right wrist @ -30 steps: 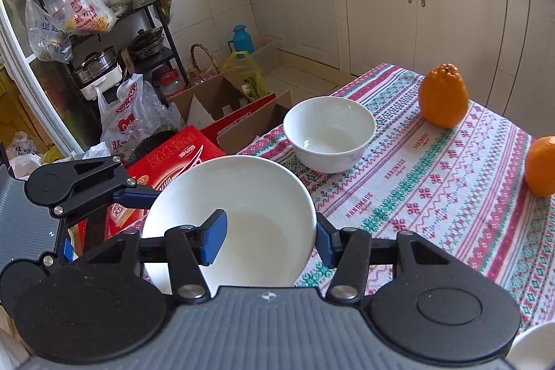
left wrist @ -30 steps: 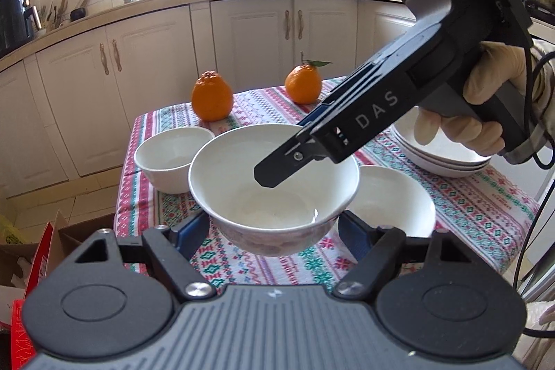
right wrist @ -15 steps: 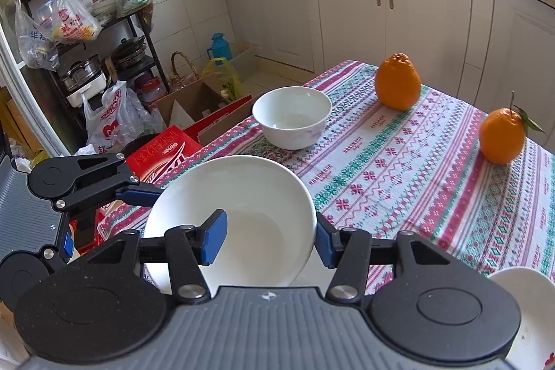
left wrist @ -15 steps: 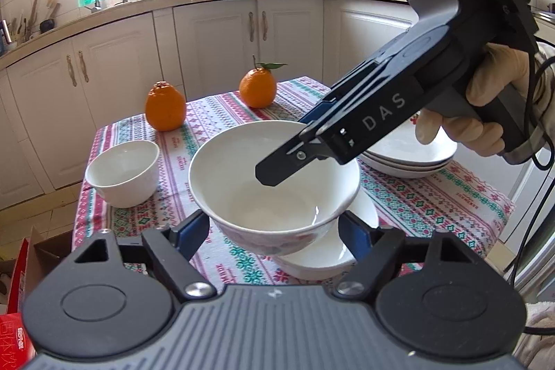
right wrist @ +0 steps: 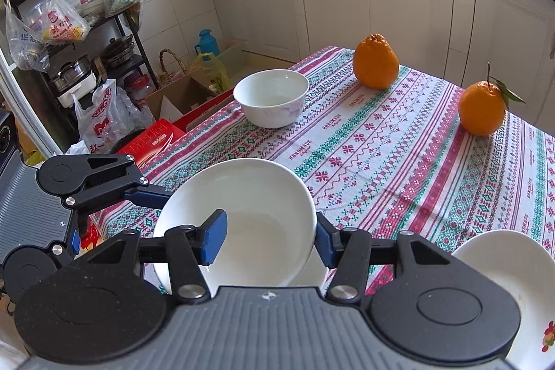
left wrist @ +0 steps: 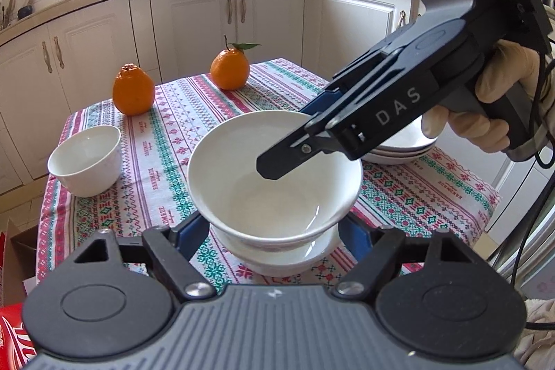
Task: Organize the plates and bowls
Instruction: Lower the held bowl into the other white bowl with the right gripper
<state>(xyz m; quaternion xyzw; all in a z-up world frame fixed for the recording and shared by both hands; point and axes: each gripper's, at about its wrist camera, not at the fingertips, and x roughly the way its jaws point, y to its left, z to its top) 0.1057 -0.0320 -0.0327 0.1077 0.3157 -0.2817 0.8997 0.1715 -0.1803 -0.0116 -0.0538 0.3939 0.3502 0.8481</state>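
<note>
Both grippers hold one white bowl (left wrist: 274, 189) over the table's near edge. My left gripper (left wrist: 274, 231) is shut on its lower sides, a blue pad against each flank. My right gripper (right wrist: 269, 240) is shut on the bowl's (right wrist: 249, 224) rim, one finger inside and one outside. From the right in the left wrist view, the right gripper (left wrist: 295, 134) reaches in, held by a gloved hand (left wrist: 485, 113). Directly beneath sits a second white bowl (left wrist: 277, 260) on the cloth. Whether the two bowls touch, I cannot tell.
A smaller white bowl (right wrist: 271, 99) stands near the table's left edge. A stack of white plates (left wrist: 399, 148) sits at the right. Two oranges (left wrist: 133, 91) (left wrist: 229, 70) rest at the far side of the patterned tablecloth (right wrist: 399, 169). Boxes and bags crowd the floor (right wrist: 152, 134) beyond the left edge.
The held bowl has travelled sideways with both grippers and now hangs right over the second bowl, which earlier lay to its right. The grips are unchanged.
</note>
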